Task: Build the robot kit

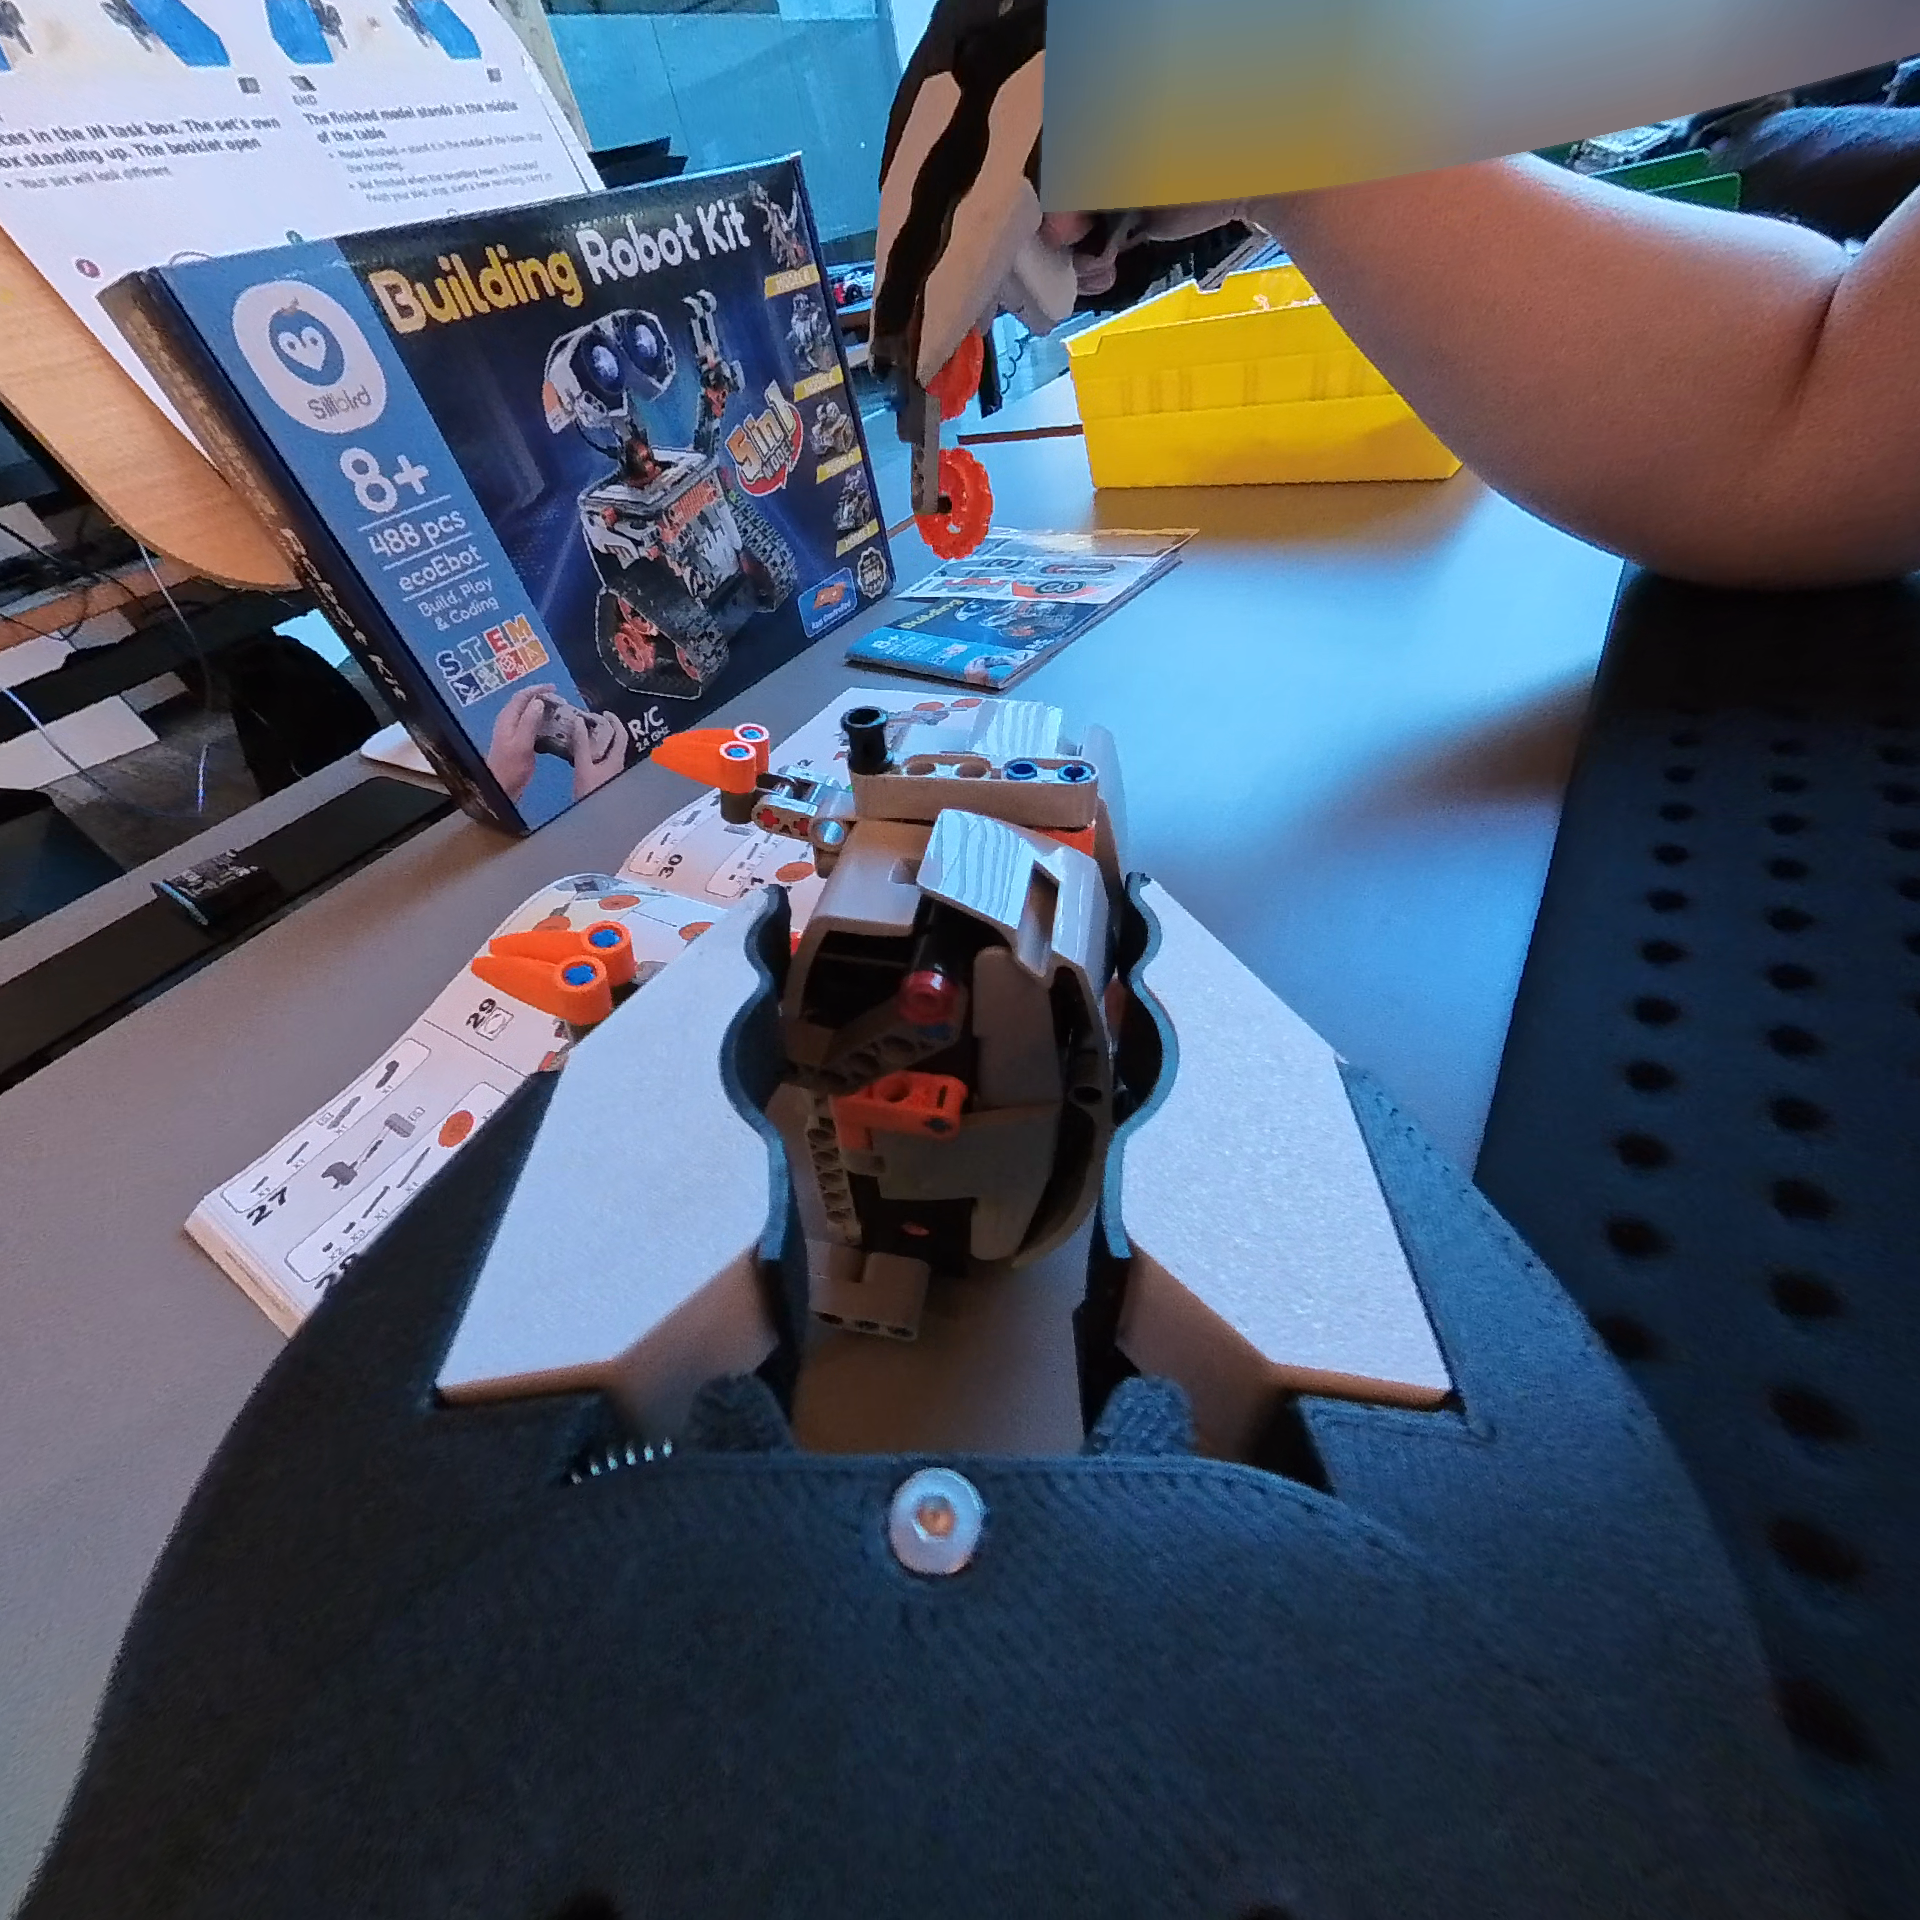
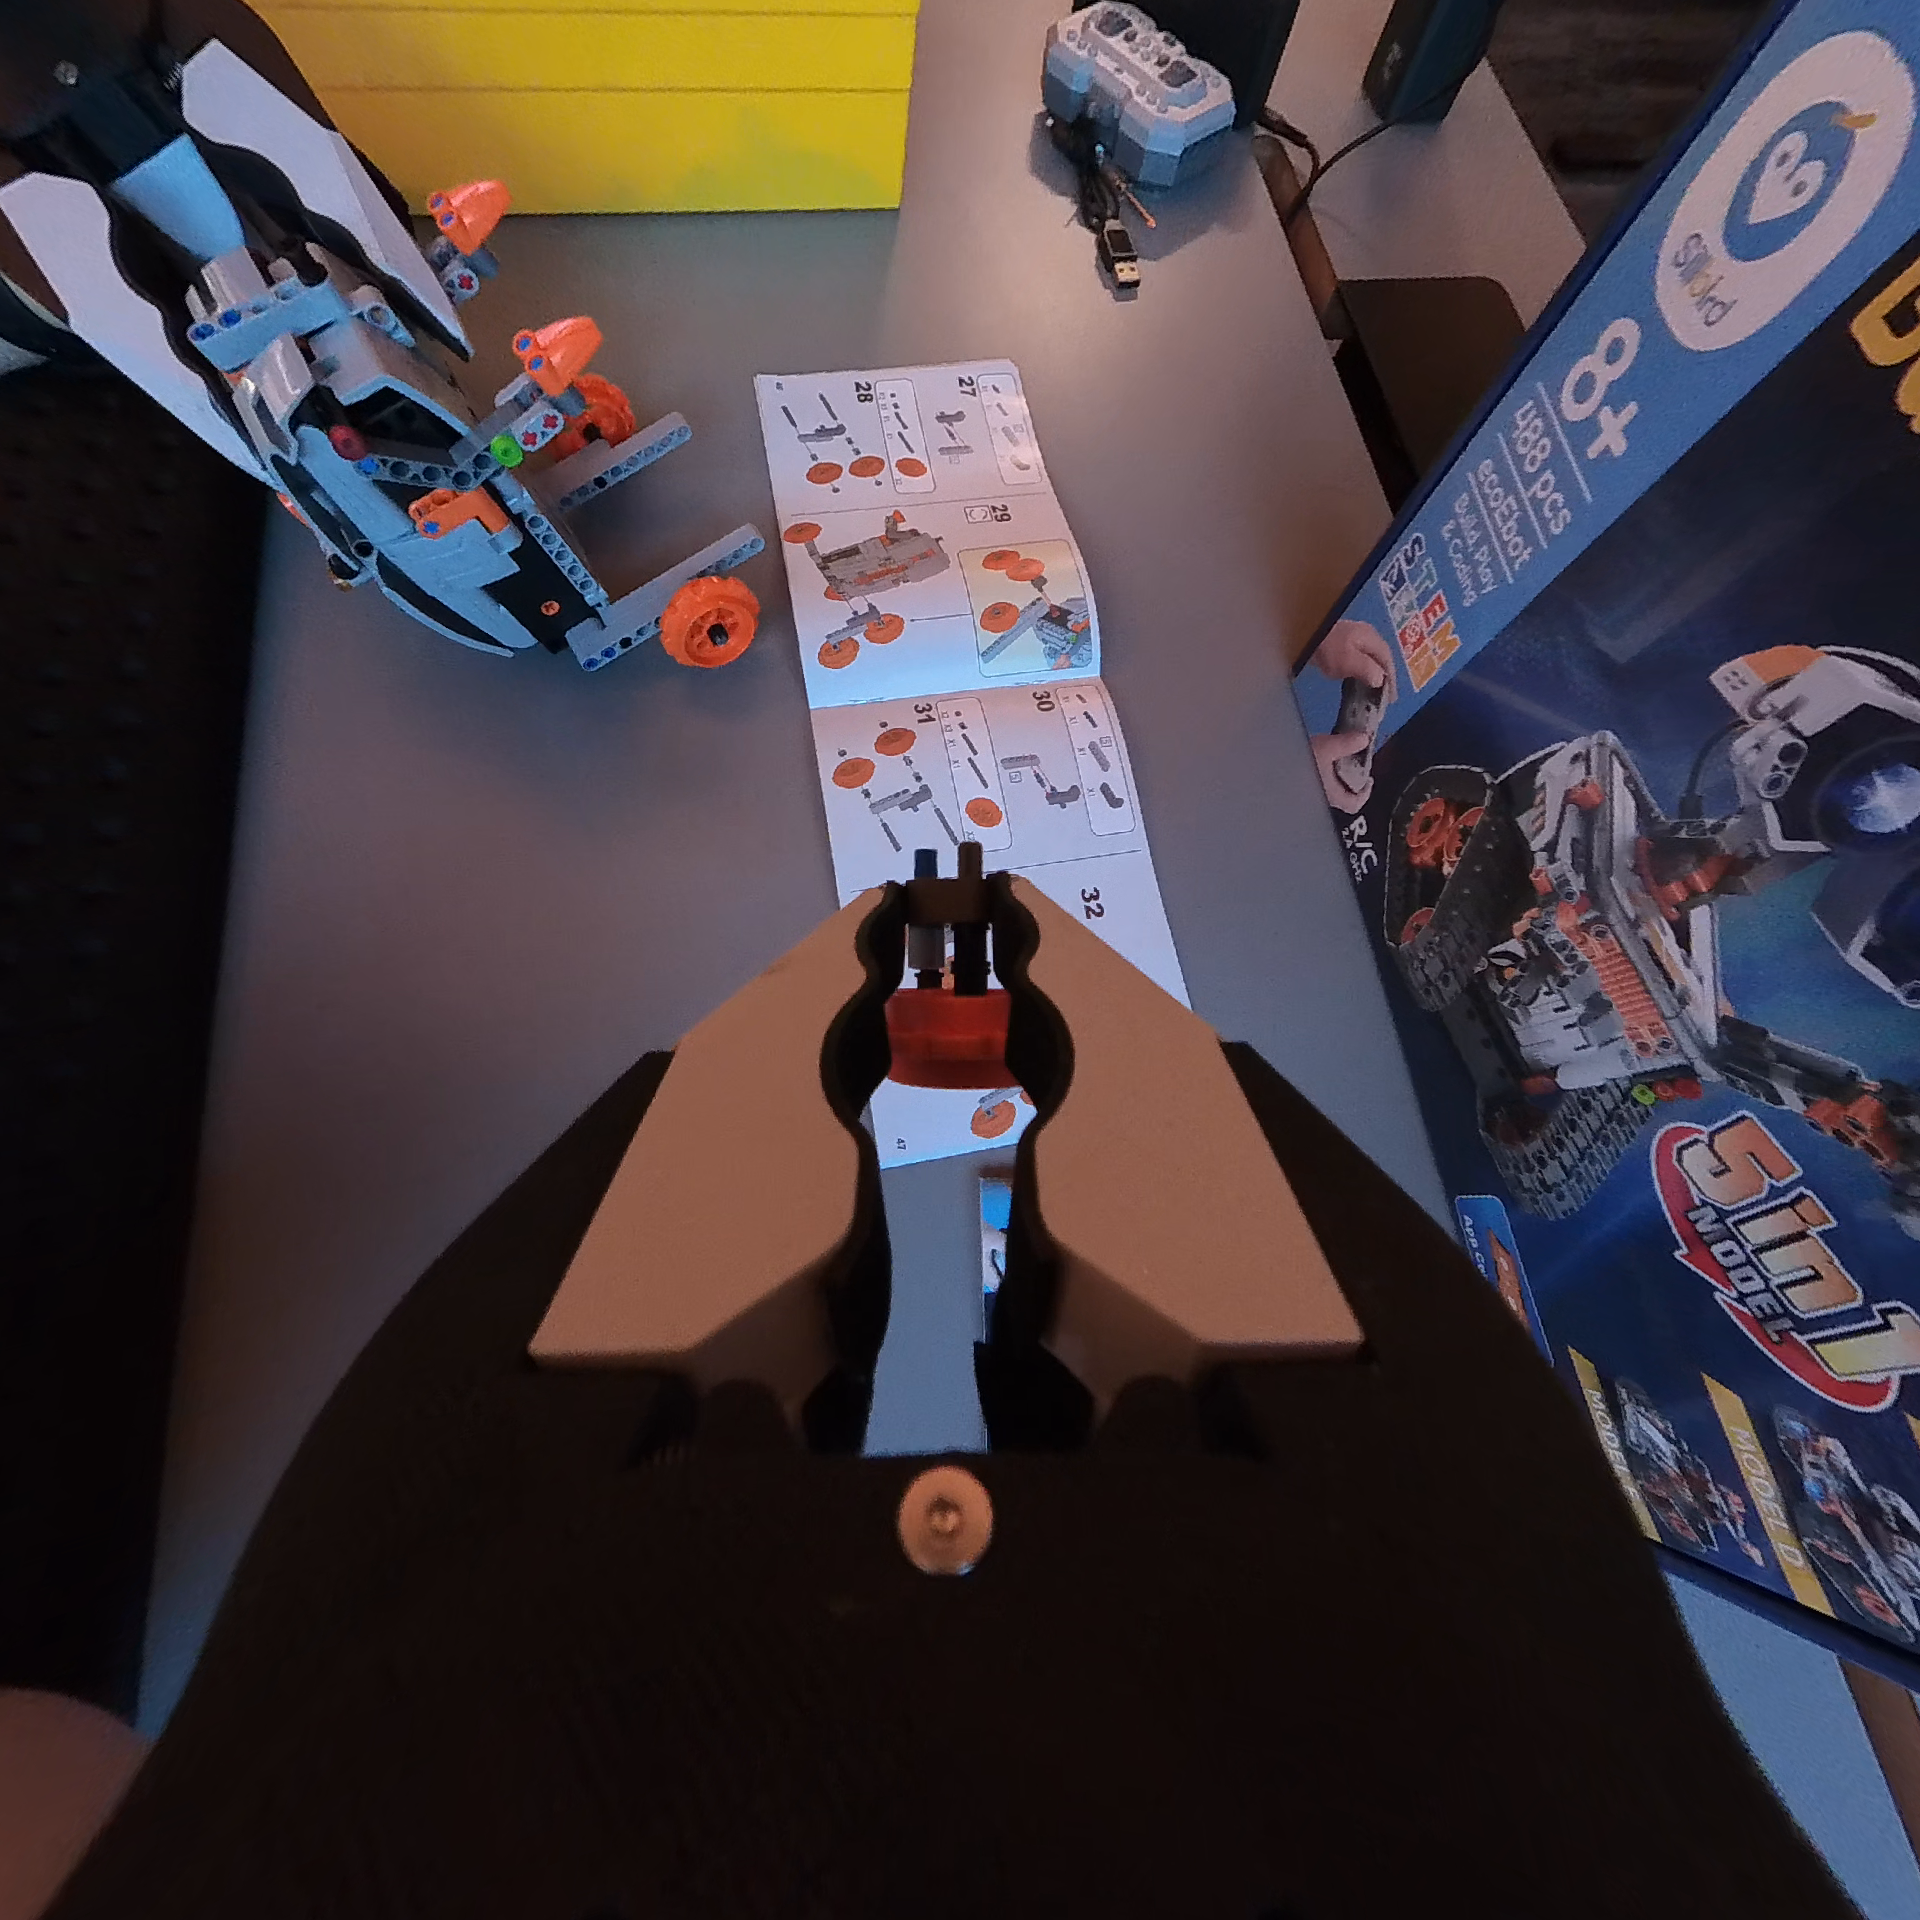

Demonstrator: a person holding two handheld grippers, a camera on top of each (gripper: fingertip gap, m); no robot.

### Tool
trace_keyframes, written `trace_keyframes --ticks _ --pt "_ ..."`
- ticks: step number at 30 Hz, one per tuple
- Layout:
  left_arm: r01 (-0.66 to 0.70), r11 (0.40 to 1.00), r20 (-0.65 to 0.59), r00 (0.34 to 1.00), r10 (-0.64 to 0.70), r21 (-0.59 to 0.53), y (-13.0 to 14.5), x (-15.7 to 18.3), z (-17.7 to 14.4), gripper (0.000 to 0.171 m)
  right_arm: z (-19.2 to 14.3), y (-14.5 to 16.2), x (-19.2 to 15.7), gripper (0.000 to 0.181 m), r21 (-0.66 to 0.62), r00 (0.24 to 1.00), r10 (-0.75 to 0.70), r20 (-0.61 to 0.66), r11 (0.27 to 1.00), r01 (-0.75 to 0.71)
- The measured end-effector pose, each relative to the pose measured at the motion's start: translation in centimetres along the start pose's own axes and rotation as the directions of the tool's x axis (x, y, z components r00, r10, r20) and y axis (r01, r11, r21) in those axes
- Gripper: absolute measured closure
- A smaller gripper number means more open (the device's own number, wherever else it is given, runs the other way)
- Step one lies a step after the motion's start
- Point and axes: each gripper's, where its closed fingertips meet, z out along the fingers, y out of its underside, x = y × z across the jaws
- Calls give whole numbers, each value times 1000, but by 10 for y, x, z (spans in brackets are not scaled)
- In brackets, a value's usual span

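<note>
Left wrist view: tongs (image 1: 951,997) around model (image 1: 935,1039)

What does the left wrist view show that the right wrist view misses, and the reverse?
Only left wrist: the small folded booklets beyond the kit box, a person's forearm, and the yellow bin's open top.

Only right wrist: the grey battery box with its USB cable, and the model's wheel arms.

Both: the brick robot model clamped in the left claw, the wheel assembly in the right claw, the instruction sheet, the kit box.
</note>
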Motion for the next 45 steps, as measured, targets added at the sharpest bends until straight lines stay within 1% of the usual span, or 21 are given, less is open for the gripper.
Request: trace_keyframes --ticks 3,5,9,31,37,45 --pt "-10 1000 10 1000 10 -2 0 -1 0 109 2 0 -1 165 -2 1000 -2 6 1000 2" --pt "-25 1000 26 999 26 -7 0 -2 0 105 3 0 -1 165 -7 1000 -3 7 1000 3" --pt "-39 999 21 999 39 -25 2 0 3 107 4 1 0 165 -9 1000 0 10 1000 0" --pt "-2 999 8 1000 3 -45 2 0 2 109 12 5 -2 165 -29 1000 2 31 1000 -1" --pt "47 998 -50 997 -50 -46 1 -1 -3 110 14 5 -3 165 -28 999 4 41 1000 -3" --pt "219 975 -166 960 -224 -46 -10 -13 -7 111 17 -2 -11 165 -3 997 -13 74 1000 13"
